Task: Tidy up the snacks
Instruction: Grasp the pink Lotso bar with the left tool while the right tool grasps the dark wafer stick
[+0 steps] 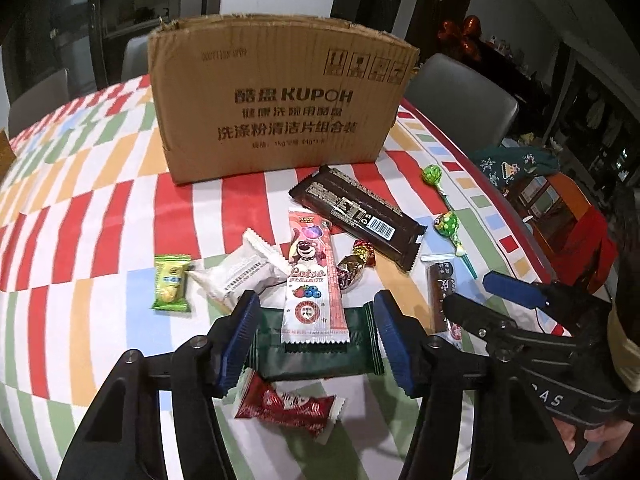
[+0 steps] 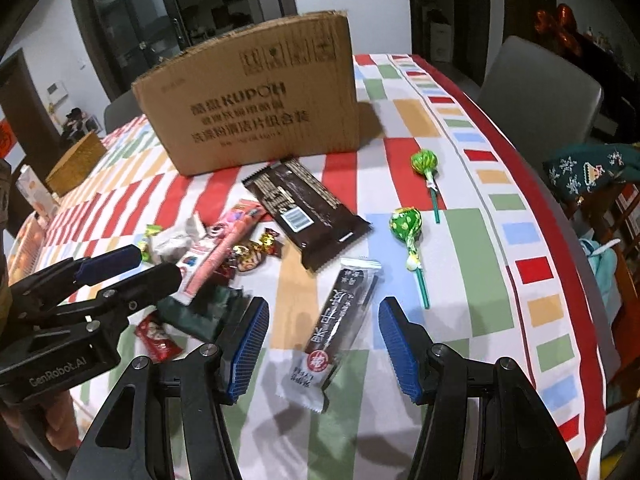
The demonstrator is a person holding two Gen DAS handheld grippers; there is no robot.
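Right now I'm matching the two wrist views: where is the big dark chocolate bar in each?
Left wrist view: the chocolate bar lies right of centre, before the cardboard box.
Right wrist view: the bar lies at centre, angled.
Shared landmark: the box behind it.

Before the cardboard box [image 1: 276, 96] I see: chocolate bar [image 1: 356, 212] nearest | two lollipops [image 2: 426, 166] to its right | wrapped snack pile [image 1: 280, 276] nearer me, on the tablecloth [image 1: 100, 208]
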